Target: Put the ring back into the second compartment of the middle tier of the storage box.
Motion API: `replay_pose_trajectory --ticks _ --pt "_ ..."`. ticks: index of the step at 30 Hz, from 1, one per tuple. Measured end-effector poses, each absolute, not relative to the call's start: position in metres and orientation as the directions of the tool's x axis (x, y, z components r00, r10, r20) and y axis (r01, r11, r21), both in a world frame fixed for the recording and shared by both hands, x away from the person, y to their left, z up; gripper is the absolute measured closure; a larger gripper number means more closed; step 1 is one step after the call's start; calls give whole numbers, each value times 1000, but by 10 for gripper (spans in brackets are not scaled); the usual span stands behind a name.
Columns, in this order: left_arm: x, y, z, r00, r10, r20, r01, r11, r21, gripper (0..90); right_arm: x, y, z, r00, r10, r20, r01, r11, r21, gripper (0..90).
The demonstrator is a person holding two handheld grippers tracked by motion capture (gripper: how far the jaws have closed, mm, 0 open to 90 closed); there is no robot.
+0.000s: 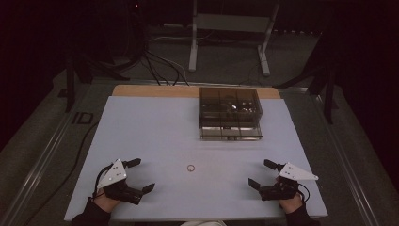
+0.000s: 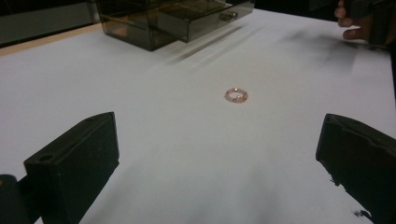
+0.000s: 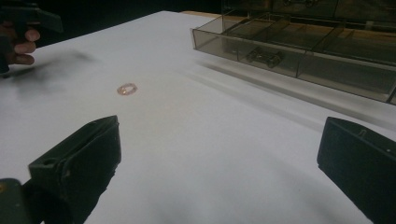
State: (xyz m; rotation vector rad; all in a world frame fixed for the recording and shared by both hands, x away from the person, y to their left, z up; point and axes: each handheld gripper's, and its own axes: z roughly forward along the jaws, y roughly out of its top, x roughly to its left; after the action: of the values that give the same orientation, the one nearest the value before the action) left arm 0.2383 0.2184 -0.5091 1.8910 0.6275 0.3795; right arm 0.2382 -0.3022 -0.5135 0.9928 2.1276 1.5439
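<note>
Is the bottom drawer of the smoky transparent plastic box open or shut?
Open: the bottom drawer sticks out in front of the smoky transparent plastic box, showing its compartments.

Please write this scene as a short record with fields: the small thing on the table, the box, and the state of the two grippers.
surface: white table
small thing: pinkish ring, lying flat between the two grippers, touched by nothing
box: smoky clear drawer box at the far side, lowest drawer pulled out
left gripper: open, holds nothing, apart from the ring
right gripper: open, holds nothing, apart from the ring
</note>
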Motion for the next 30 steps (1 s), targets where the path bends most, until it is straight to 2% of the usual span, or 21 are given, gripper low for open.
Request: replay_pose_trajectory --ticks 16,30 --pt "239 219 -508 816 578 -31 233 -280 931 8 236 -300 -513 -715 691 110 340 207 917 0" --pt "239 222 -508 816 576 -53 245 -262 933 7 237 -296 -510 -726 668 165 373 181 910 0"
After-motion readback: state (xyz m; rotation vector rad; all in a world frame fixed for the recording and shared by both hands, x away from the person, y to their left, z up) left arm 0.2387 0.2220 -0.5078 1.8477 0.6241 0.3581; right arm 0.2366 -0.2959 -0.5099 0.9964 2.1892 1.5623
